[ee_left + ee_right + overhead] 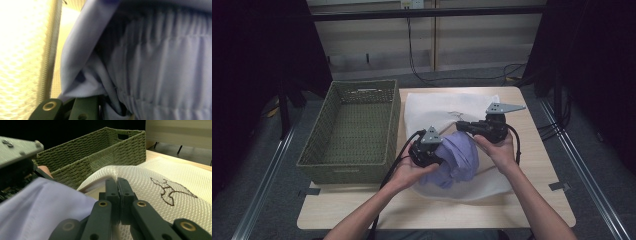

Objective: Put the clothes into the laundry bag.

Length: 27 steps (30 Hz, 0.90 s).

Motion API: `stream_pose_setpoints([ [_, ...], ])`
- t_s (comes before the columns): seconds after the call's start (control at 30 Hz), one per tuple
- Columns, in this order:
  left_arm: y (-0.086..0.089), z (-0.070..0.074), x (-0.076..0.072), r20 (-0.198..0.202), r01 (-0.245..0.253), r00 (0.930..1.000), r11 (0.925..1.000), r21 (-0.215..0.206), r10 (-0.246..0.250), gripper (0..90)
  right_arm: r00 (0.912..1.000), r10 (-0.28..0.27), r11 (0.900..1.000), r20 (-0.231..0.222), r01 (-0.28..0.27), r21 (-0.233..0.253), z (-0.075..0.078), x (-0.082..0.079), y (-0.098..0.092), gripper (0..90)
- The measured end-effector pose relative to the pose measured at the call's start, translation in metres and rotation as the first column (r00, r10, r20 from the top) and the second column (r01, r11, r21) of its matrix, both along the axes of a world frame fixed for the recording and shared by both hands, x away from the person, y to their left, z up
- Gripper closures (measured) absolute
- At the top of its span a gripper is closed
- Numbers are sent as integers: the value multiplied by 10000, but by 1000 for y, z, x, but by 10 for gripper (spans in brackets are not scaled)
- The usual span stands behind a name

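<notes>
Here, a lavender garment was being stuffed into a white mesh laundry bag on the worktop.

The right tongs [117, 185] were pinched fully shut on the rim of the mesh laundry bag [160, 202], holding its mouth up. The left tongs [428, 152] were pressed into the lavender garment [457, 157], apparently closed on a fold near its gathered waistband [160, 37], though the tips were buried in cloth. The garment sat bunched between both tongs, on the bag, just right of the green woven basket [349, 127]. Judging from this, insertion was the step in hand; next, the left tongs would likely need to push the bundle deeper through the held-open mouth.
</notes>
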State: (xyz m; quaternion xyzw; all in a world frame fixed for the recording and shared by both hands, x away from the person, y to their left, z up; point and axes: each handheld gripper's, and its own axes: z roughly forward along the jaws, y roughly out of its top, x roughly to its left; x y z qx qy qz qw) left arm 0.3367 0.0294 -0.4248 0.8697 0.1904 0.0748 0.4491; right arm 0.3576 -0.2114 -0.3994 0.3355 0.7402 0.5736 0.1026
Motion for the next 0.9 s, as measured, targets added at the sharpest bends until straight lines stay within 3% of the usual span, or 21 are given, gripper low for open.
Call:
stream_pose_setpoints([
  [0.17,-1,-3,0,184,9,9998,9996,279,-14,734,10000,10,10000,30,-10,-15,0,0,0,891],
  [0.37,-5,-16,1,-36,242,9997,9981,559,-241,730,10000,60,10000,32,-60,-22,1,-1,1,891],
  [0.9,-16,-38,1,-310,266,9993,9895,1419,-224,680,10000,40,10000,35,-40,-56,0,0,1,890],
])
